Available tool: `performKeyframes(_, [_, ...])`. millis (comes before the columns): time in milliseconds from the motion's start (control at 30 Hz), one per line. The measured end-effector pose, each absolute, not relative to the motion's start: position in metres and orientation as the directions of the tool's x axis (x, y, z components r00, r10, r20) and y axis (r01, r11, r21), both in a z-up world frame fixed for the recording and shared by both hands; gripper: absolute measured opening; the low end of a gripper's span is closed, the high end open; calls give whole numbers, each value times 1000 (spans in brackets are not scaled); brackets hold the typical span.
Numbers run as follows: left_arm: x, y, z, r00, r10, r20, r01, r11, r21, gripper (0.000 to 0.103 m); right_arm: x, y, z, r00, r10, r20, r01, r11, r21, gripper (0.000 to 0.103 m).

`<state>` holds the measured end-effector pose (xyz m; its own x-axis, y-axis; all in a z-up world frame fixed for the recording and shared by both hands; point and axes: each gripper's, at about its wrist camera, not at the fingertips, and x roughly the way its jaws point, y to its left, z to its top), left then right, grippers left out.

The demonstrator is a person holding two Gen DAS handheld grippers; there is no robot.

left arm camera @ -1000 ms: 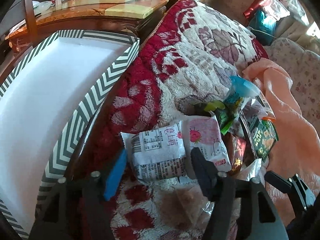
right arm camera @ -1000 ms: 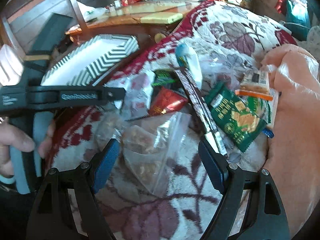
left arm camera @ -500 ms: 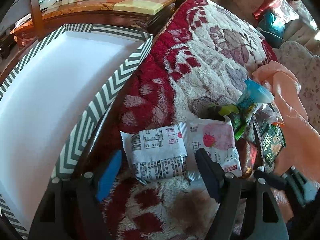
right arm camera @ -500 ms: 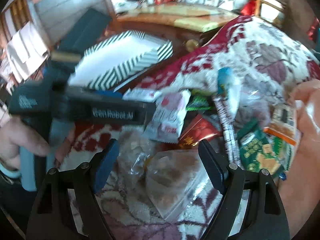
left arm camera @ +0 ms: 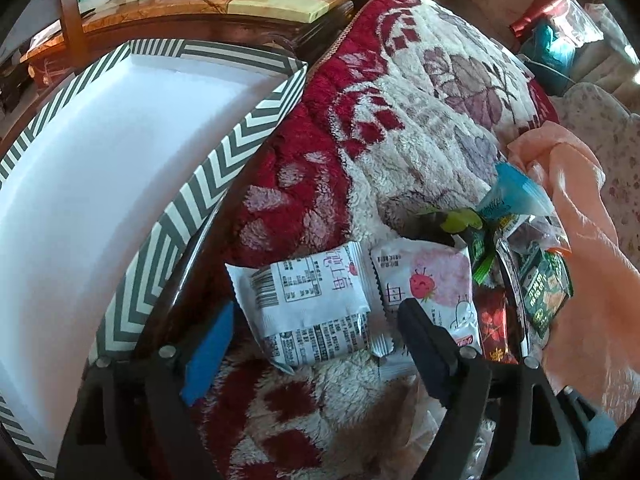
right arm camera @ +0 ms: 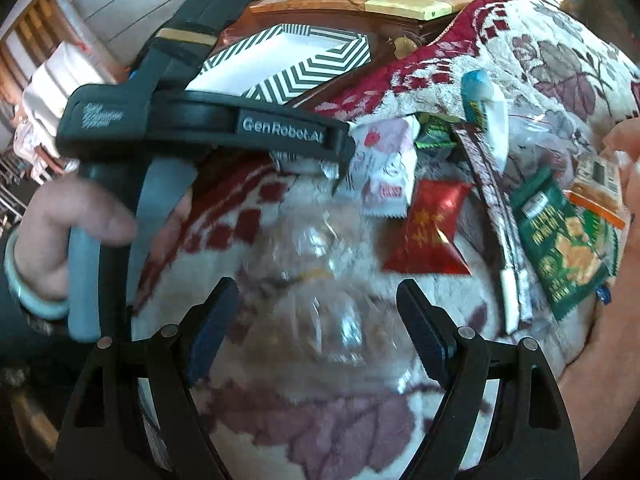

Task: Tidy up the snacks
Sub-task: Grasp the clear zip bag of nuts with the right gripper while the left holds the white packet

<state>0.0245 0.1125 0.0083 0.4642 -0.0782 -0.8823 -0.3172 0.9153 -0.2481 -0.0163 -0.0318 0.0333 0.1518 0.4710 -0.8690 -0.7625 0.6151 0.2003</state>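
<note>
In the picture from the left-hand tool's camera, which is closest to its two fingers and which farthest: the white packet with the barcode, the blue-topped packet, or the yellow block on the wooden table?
1. White barcode packet: lies between the opening fingers of the left gripper, untouched.
2. Blue-topped packet: up and right, in the snack pile.
3. Yellow block: farthest, on the wooden table.

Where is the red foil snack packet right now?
In the right wrist view, the red foil snack packet lies on the floral blanket, right of centre, between the pink-and-white strawberry packet and the green cracker packet.
</note>
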Motion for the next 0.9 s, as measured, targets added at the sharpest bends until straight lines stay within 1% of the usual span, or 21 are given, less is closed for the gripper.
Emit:
performKeyframes(67, [26,114,7,461,-86,-883,-320,912,-256,84,-23,-17,25,170,426,-889,-786,602,138,82])
performKeyframes(100, [27,114,7,463,-92,-882,-319,910,-263,83,-25,-15,19,178,405,-897,-787,605,117,80])
performKeyframes(133, [27,114,7,469,-110,-876,-310,909,-280,74,-25,-16,14,175,390,-904,-781,615,114,68])
performKeyframes(167, [26,114,7,472,-123,-873,-301,908,-291,65,-25,-20,12,196,388,-901,-769,631,105,59])
performKeyframes(200, [25,114,8,470,-118,-875,-297,912,-282,61,-24,-26,12,202,406,-891,-762,637,118,56])
performKeyframes(233, [24,113,8,468,-108,-877,-289,919,-268,57,-22,-31,13,194,416,-888,-750,647,140,50])
performKeyframes(267, [21,112,8,469,-114,-876,-277,923,-269,56,-19,-39,14,181,422,-889,-736,658,162,48])
performKeyframes(333, [15,111,9,464,-129,-876,-267,923,-277,54,-18,-46,17,184,416,-890,-728,667,161,47])
performKeyframes(367, [12,110,11,467,-127,-875,-260,926,-273,49,-17,-51,19,191,412,-891,-724,672,155,47])
performKeyframes(433, [5,109,16,475,-120,-872,-247,933,-263,46,-16,-57,21,192,420,-887,-715,679,167,47])
performKeyframes(600, [-9,110,28,488,-106,-866,-219,946,-239,46,-22,-67,34,203,452,-868,-707,681,190,46])
performKeyframes(767, [-11,107,27,494,-97,-864,-213,950,-229,46,-22,-71,36,210,456,-865,-691,695,199,46])
performKeyframes(900, [-15,104,38,518,-123,-846,-188,949,-253,46,-24,-72,41,219,460,-861,-693,694,194,46])
